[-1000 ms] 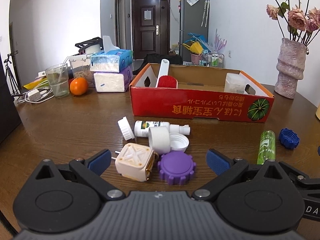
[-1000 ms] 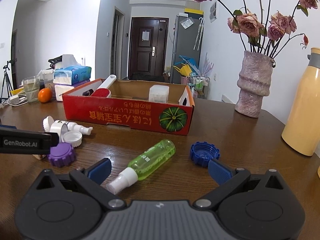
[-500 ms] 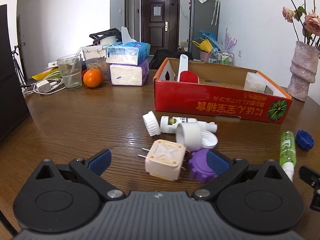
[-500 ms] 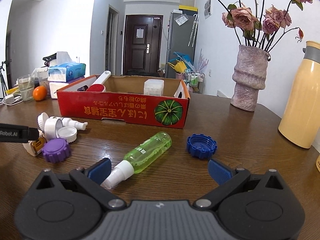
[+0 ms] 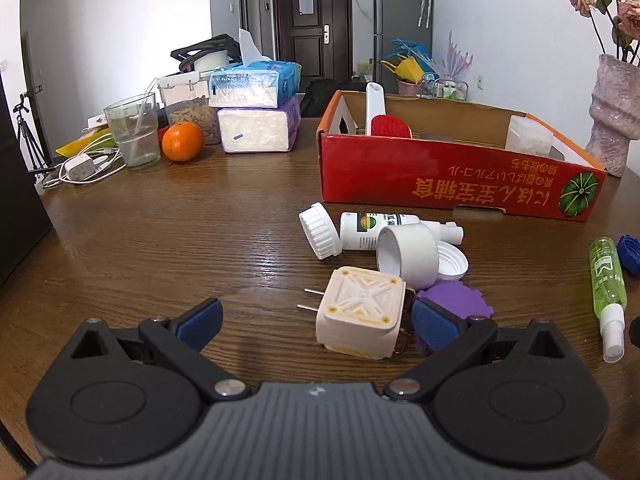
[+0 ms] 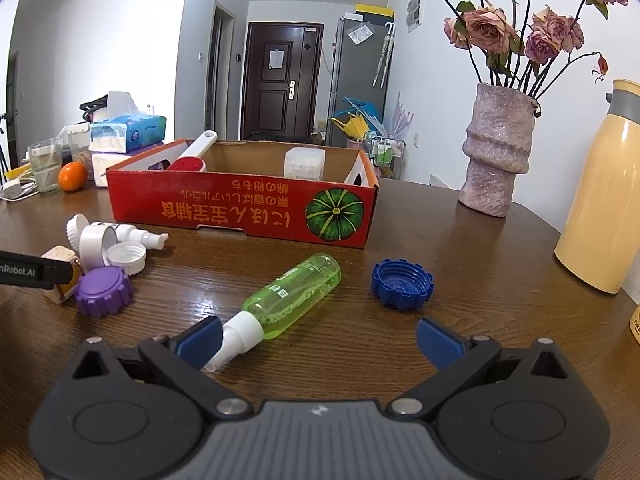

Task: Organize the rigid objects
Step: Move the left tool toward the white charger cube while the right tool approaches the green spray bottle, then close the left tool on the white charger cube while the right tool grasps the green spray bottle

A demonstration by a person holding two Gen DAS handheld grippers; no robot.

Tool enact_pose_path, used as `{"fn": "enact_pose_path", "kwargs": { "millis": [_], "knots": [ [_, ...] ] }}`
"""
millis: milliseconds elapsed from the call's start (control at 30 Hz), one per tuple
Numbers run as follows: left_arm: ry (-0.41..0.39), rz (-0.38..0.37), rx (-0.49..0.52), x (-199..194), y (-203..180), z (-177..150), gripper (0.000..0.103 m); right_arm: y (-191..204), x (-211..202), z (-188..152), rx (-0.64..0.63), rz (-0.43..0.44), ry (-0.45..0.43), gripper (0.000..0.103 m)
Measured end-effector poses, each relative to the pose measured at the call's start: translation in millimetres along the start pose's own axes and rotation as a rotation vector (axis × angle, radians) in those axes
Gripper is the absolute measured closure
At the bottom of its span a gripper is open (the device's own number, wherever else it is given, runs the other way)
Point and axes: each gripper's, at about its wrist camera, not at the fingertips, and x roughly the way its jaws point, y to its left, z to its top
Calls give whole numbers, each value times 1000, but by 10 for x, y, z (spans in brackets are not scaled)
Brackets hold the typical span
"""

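- Left wrist view: left gripper [image 5: 316, 316] spread wide, cream plug adapter [image 5: 360, 314] between its fingers, untouched.
- Right gripper [image 6: 318, 336] equally wide, green spray bottle [image 6: 290, 294] just ahead.

Open tabletop [image 5: 168, 240] left of the red box [image 5: 440, 184]; in front of it the white caps, white bottle [image 5: 376, 228], plug adapter [image 5: 360, 316] and purple cap [image 6: 104, 290] crowd together, green spray bottle [image 6: 296, 294] and blue cap [image 6: 402, 282] alongside.
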Motion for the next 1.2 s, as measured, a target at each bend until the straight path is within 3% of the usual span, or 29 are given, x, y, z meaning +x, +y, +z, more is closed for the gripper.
{"fn": "enact_pose_path", "kwargs": {
  "millis": [467, 633, 700, 1200],
  "knots": [
    [15, -2, 25, 214, -19, 38, 0, 54, 78, 2, 19, -26, 13, 0],
    [38, -53, 33, 262, -35, 31, 20, 98, 106, 26, 28, -30, 12, 0],
    [35, -88, 31, 246, -32, 30, 36, 118, 116, 37, 34, -33, 12, 0],
    [10, -34, -19, 136, 66, 74, 36, 204, 341, 171, 118, -79, 36, 0]
  ]
}}
